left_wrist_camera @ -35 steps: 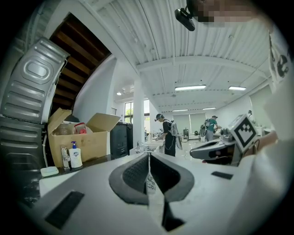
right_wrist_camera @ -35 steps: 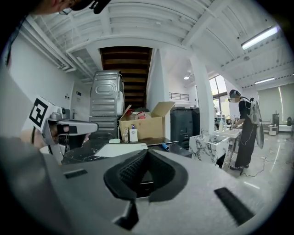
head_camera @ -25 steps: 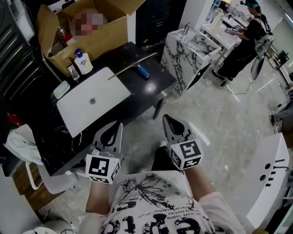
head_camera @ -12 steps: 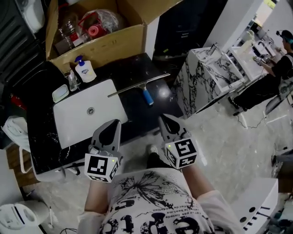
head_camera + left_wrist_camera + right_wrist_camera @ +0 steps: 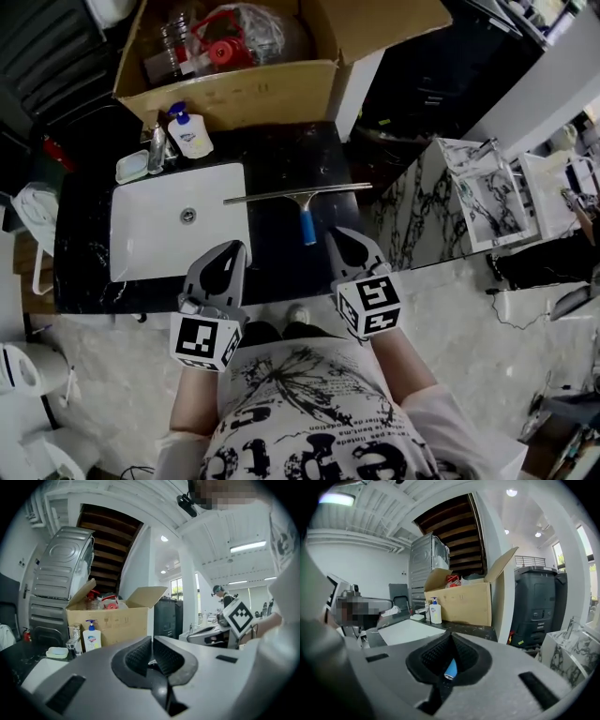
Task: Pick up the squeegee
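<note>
The squeegee [image 5: 307, 223] lies on the black counter [image 5: 281, 155], its blue handle toward me and its long metal blade [image 5: 281, 195] lying crosswise by the white sink [image 5: 141, 248]. My right gripper [image 5: 339, 238] hovers shut and empty at the counter's near edge, just right of the handle. In the right gripper view the blue handle [image 5: 451, 669] shows low beyond the shut right gripper [image 5: 451, 635]. My left gripper [image 5: 231, 249] is shut with nothing in it, near the sink's front right corner. The left gripper [image 5: 152, 637] faces the box.
An open cardboard box [image 5: 234, 89] of clutter stands behind the counter. A soap bottle [image 5: 191, 133], a faucet [image 5: 157, 145] and a soap dish [image 5: 130, 167] sit by the sink. A marble-patterned cabinet [image 5: 441, 211] stands to the right, with a dark bin [image 5: 536, 606] behind.
Both grippers have swung left and forward toward the counter. The squeegee, far off before, now lies just ahead of the right gripper. Both stay shut.
</note>
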Motion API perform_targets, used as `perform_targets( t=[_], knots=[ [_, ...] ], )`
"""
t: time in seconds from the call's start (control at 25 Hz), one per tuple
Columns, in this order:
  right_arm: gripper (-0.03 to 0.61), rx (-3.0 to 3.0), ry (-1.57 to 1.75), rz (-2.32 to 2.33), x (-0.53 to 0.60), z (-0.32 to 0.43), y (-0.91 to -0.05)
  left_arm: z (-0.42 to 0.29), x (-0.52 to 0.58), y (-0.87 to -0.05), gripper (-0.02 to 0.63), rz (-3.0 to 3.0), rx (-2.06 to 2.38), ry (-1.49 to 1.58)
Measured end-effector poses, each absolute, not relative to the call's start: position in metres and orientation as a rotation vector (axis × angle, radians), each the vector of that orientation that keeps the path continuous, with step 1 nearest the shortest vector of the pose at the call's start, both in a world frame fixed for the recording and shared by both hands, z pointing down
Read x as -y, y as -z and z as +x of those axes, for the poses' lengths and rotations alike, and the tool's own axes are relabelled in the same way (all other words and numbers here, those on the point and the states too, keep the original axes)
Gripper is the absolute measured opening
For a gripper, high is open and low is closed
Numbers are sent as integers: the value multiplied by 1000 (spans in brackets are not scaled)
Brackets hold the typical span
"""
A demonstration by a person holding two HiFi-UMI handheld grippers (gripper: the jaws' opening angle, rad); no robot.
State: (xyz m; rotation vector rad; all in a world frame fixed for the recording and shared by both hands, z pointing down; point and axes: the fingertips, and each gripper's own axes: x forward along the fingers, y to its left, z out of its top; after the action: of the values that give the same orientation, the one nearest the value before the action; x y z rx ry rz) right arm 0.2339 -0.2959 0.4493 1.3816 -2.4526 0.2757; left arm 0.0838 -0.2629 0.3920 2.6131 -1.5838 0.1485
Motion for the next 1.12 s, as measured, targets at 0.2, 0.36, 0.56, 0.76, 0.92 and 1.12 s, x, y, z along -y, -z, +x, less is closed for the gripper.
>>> perform_targets(
  t=[0.2, 0.36, 0.56, 0.76, 0.92, 1.12],
  knots=[
    [-6, 2387, -370, 1369, 318, 227, -473, 67, 278, -390, 12, 2547, 1667, -156],
    [-5, 2293, -437, 1362, 329, 218, -497, 47, 289, -379, 12, 2549, 1701, -108],
    [40, 2174, -528, 1322, 345, 208, -529, 35, 304, -383, 12, 2593, 1659, -145],
    [140, 2034, -656, 1248, 362, 199, -570, 26, 316, -394, 12, 2602, 1604, -158],
    [160, 1943, -709, 1244, 380, 200, -593, 21, 325, -403, 12, 2597, 1574, -172],
    [161, 1843, -750, 1274, 394, 203, -612, 14, 333, -417, 12, 2567, 1548, -187]
  ],
)
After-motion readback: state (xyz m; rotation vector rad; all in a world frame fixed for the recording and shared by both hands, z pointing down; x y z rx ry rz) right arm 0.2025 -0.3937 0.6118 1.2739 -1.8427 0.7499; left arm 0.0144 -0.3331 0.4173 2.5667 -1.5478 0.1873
